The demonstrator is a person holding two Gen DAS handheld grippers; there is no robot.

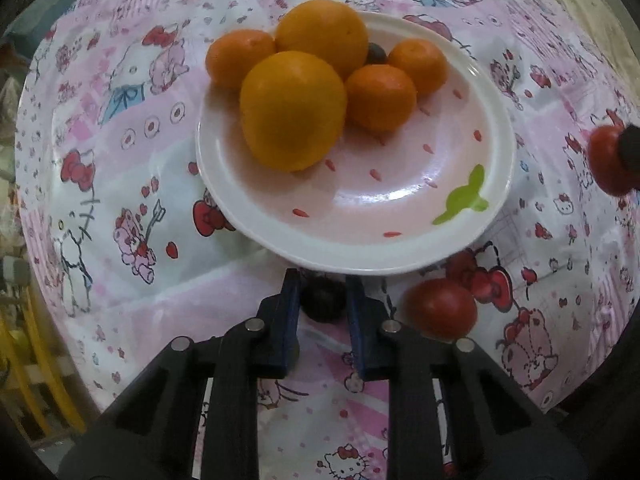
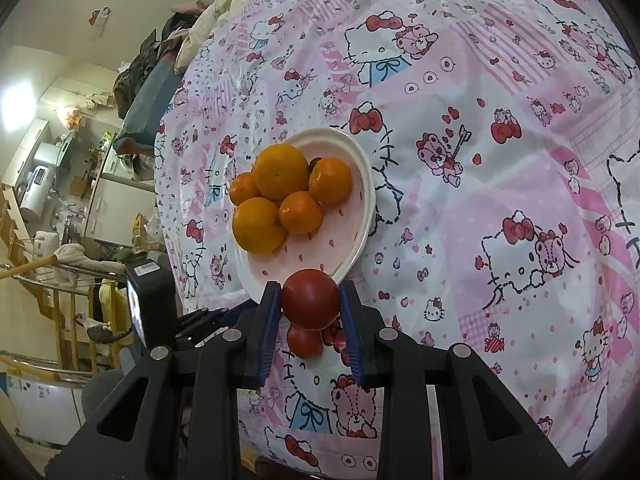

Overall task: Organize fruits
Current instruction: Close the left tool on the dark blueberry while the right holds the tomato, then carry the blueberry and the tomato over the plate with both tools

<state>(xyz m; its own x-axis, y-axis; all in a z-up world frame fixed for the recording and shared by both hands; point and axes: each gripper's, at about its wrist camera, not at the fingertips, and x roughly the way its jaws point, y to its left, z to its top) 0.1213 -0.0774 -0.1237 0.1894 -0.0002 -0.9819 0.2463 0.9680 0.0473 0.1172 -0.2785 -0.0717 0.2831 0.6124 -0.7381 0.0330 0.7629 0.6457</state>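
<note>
A white and pink plate (image 1: 400, 208) holds two large oranges (image 1: 294, 110), three small tangerines (image 1: 380, 96) and a dark grape (image 1: 376, 55). My left gripper (image 1: 323, 292) is shut on a dark grape (image 1: 323, 300) just below the plate's near rim. A red tomato (image 1: 442, 308) lies on the cloth to its right. My right gripper (image 2: 310, 300) is shut on a red tomato (image 2: 310, 298) held above the near rim of the plate (image 2: 360, 200). Another tomato (image 2: 304, 340) lies on the cloth beneath it. The held tomato also shows in the left wrist view (image 1: 608, 160).
A pink Hello Kitty cloth (image 2: 480, 160) covers the round table. The left gripper's body (image 2: 150, 304) stands left of the right gripper. Furniture and clutter lie beyond the table's left edge (image 2: 60, 200).
</note>
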